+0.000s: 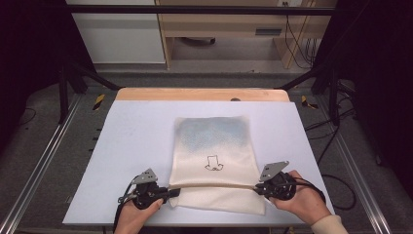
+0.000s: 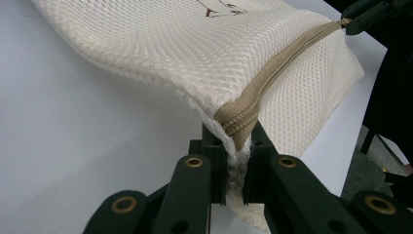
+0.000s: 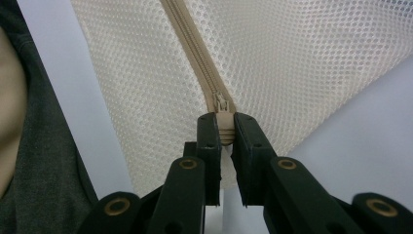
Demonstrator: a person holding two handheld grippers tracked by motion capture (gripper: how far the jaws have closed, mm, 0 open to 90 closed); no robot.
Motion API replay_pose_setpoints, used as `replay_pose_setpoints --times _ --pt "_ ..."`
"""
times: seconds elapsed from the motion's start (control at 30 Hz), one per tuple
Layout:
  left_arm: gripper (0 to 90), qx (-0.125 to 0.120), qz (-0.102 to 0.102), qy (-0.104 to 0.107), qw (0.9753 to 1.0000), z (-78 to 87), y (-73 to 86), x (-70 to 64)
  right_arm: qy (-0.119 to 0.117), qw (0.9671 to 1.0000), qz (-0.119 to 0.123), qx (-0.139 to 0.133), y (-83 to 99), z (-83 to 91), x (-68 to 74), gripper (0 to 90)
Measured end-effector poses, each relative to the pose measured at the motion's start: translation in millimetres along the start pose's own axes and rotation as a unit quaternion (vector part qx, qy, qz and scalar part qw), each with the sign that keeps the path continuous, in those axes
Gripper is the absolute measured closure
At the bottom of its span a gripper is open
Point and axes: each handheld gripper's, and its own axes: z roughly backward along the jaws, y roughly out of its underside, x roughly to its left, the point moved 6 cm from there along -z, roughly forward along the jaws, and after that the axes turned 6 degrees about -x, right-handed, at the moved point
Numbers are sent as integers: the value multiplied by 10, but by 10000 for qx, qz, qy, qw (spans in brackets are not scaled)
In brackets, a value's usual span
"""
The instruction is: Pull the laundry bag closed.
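Observation:
A cream mesh laundry bag [image 1: 213, 146] with a small black drawing lies flat on the white table top [image 1: 136, 146]. A tan zipper [image 1: 214, 185] runs across the bag near its front end. My left gripper [image 1: 170, 193] is shut on the bag's left edge at the zipper's end [image 2: 237, 124]. My right gripper [image 1: 260, 187] is shut on the zipper pull [image 3: 221, 105] at the bag's right edge. The zipper [image 3: 195, 48] stretches taut between the two grippers, and the bag [image 2: 195, 44] lifts a little off the table at the left one.
The table's wooden far edge [image 1: 202, 94] lies beyond the bag. A metal frame rail [image 1: 44, 156] runs along the left side and cables [image 1: 336, 195] trail on the floor to the right. A wooden cabinet [image 1: 229, 24] stands farther back.

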Motion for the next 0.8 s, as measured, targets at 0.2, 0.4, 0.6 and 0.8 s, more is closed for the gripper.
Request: replay_pose_setpoints --times 0.2,0.4,0.6,0.8 --pt "829 -5 8 -5 10000 4 0 5 18 10000 -4 11 25 9 -21 822" --pt "828 -19 3 4 10000 11 -5 3 29 10000 -48 19 43 17 -28 822" --pt "829 -19 -2 -4 10000 15 -7 3 40 10000 -40 26 64 18 -38 822" --pt "829 -15 -9 9 10000 23 -12 -3 44 9999 -93 44 94 21 -36 822"
